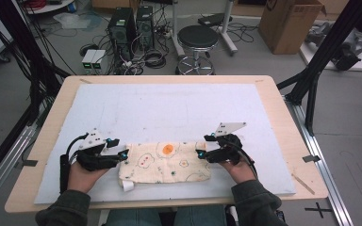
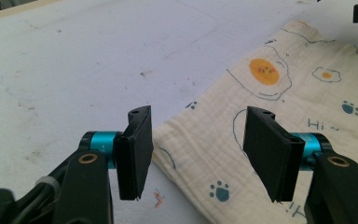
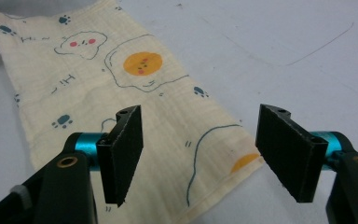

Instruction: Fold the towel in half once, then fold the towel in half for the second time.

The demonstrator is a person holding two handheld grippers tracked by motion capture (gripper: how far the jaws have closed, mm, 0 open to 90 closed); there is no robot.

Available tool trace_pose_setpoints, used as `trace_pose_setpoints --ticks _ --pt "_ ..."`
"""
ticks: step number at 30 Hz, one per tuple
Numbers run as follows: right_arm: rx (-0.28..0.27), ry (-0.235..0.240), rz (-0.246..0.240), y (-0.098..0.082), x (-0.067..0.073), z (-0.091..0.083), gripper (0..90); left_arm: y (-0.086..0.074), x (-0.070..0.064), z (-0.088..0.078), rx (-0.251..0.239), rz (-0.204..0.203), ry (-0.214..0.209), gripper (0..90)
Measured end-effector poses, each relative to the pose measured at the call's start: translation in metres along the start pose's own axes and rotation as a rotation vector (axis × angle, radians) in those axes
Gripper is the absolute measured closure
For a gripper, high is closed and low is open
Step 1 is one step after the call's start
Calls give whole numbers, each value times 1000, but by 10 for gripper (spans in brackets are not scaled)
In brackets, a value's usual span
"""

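A folded cream cloth (image 1: 165,162) printed with fried eggs and blue paw prints lies flat on the white mat near the table's front edge. My left gripper (image 1: 119,147) sits at the cloth's left end and my right gripper (image 1: 203,145) at its right end. In the left gripper view the cloth (image 2: 284,93) spreads under and beyond the open left gripper (image 2: 200,121), whose pads touch nothing. The right gripper view shows the open right gripper (image 3: 200,116) above a corner of the cloth (image 3: 98,79), its jaws wide apart with nothing pinched.
The white mat (image 1: 169,108) covers most of the wooden table (image 1: 283,117). A small white tag (image 1: 128,186) sticks out at the cloth's front left corner. Beyond the table stand a stool (image 1: 197,40), computer towers and a cardboard box (image 1: 287,21).
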State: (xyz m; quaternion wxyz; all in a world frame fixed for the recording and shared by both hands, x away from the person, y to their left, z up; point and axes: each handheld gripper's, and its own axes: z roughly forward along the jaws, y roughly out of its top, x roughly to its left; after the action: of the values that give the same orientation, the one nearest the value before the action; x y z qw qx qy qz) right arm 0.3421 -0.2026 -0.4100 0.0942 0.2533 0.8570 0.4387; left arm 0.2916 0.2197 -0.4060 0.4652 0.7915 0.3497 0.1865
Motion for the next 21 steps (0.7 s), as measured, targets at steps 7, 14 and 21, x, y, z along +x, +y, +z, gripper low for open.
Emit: trace_pose_setpoints --ticks 7,14,21 --pt "-4 4 8 0 1 1 313 1 0 0 3 -10 -1 396" --pt "-23 -7 25 0 -1 -2 313 1 2 1 5 -12 -7 394" --pt "-17 -17 41 0 -3 0 308 0 4 1 6 -12 3 388"
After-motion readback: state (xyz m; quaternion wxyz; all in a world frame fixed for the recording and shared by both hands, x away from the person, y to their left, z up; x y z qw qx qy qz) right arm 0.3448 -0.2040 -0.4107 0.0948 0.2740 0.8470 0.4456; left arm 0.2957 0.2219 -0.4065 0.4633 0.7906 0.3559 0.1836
